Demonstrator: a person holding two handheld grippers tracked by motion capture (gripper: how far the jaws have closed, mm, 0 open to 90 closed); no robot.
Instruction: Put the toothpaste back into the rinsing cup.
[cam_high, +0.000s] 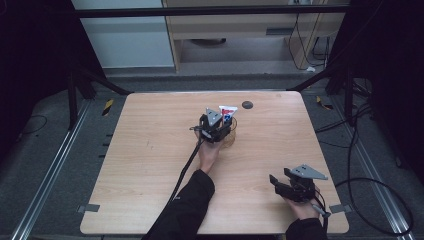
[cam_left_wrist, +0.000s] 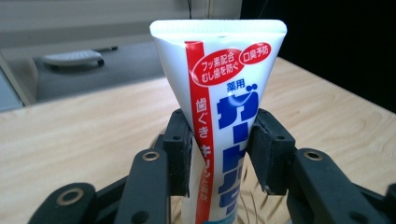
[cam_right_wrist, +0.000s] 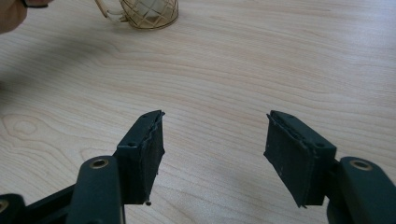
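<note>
At table centre: your left gripper (cam_left_wrist: 219, 154) loosely bracketed the toothpaste tube (cam_left_wrist: 219, 88), upright in the cup (cam_high: 229, 136).
Right gripper (cam_right_wrist: 215, 154): gaped empty, parked.

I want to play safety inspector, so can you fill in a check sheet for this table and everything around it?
Surface: wooden table, bare apart from the items below.
Job's things: toothpaste tube standing upright in a gold-coloured cup.
Clutter: one small dark round spot near the far edge.
Grippers: left gripper, jaws close on both sides of the tube, whether they press it is unclear; right gripper, jaws apart with nothing between them, low over the near right corner.
Cables: black cable trails from the left gripper; more cables on the floor at right.
Surroundings: grey floor, wooden cabinet behind, dark sides.
</note>
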